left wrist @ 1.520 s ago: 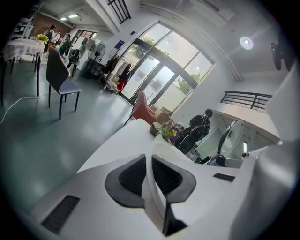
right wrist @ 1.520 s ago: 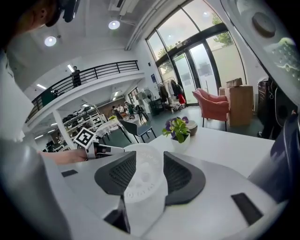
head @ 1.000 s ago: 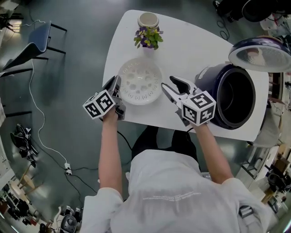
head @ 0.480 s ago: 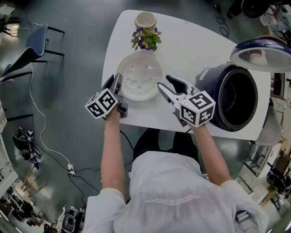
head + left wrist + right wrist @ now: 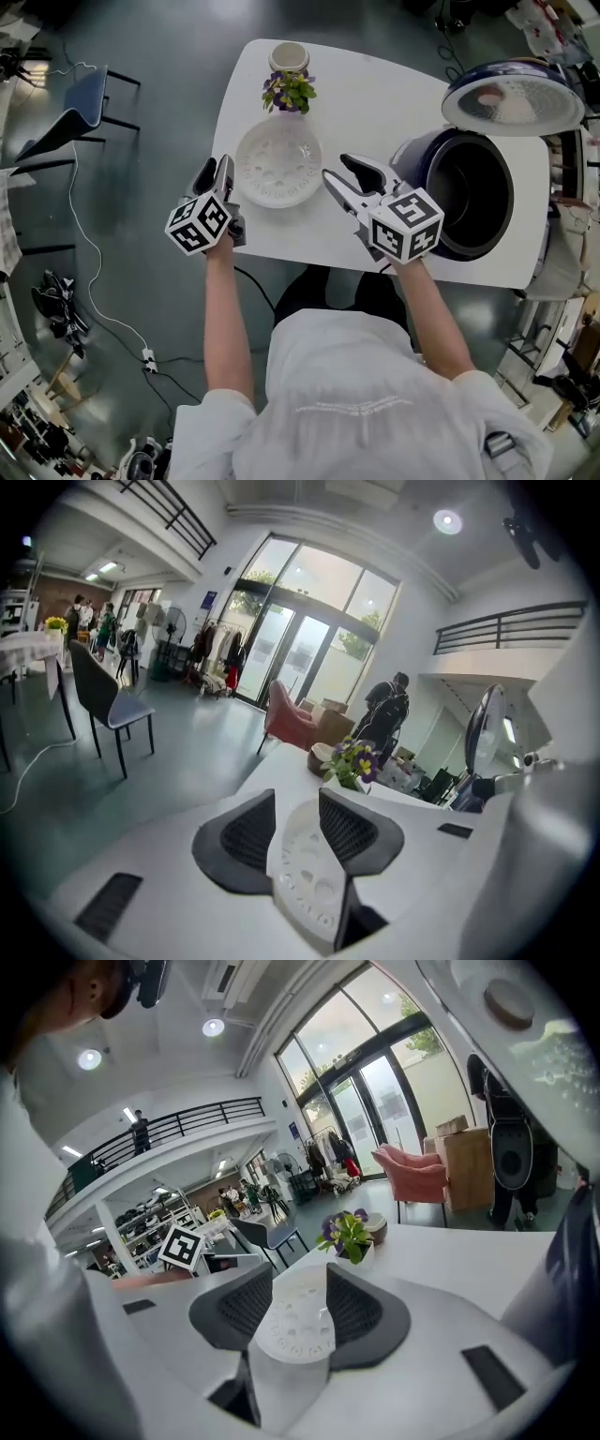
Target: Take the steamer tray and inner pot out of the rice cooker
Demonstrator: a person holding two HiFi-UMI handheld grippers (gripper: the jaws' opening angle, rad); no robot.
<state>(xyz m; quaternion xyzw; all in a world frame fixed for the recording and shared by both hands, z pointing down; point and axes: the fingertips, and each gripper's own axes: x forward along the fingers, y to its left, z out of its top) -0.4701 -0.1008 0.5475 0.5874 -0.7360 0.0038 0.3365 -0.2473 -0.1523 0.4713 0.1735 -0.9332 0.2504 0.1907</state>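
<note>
The white perforated steamer tray lies flat on the white table, left of the dark blue rice cooker. The cooker's lid stands up and its dark inner pot shows inside. My left gripper hovers just off the tray's left rim. Its jaws are opening, with nothing pressed between them. My right gripper hangs open between tray and cooker, holding nothing. The tray appears beyond the jaws of the left gripper. From the right gripper, the tray also lies ahead.
A small pot of purple flowers and a round cup stand at the table's far end behind the tray. A blue chair and a white cable are on the floor to the left.
The left jaws have let go of the tray's left rim and spread apart. Both grippers have lifted a little off the table; the tray stays where it lay.
</note>
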